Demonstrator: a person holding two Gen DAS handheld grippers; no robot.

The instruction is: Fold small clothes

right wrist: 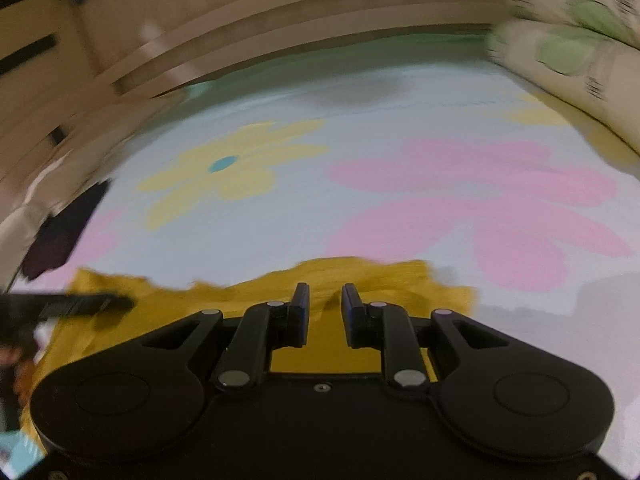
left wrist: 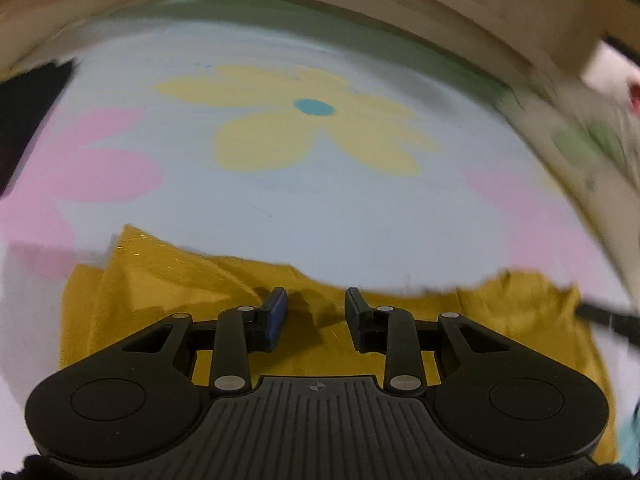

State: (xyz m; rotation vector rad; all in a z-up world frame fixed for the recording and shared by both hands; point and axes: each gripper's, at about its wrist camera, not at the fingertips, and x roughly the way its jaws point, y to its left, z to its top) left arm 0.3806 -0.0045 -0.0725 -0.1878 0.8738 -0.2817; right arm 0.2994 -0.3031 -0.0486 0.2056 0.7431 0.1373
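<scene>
A mustard-yellow garment (left wrist: 160, 280) lies spread on a light blue flowered sheet (left wrist: 320, 208), close under both grippers. My left gripper (left wrist: 316, 300) hovers over its far edge with the fingers apart; only the cloth below shows in the gap. In the right wrist view the same garment (right wrist: 240, 300) lies under my right gripper (right wrist: 325, 296), whose fingers also stand apart with nothing pinched. A dark finger of the right gripper (left wrist: 608, 320) pokes in at the right edge of the left wrist view. The left gripper (right wrist: 72, 304) shows as a dark bar over the garment's left part.
The sheet carries a yellow flower (left wrist: 312, 120) and pink flowers (right wrist: 480, 208). A dark cloth (right wrist: 64, 224) lies at the left. A wooden bed frame (right wrist: 280, 24) runs along the far side. A pillow with green leaves (right wrist: 580, 40) sits at the far right.
</scene>
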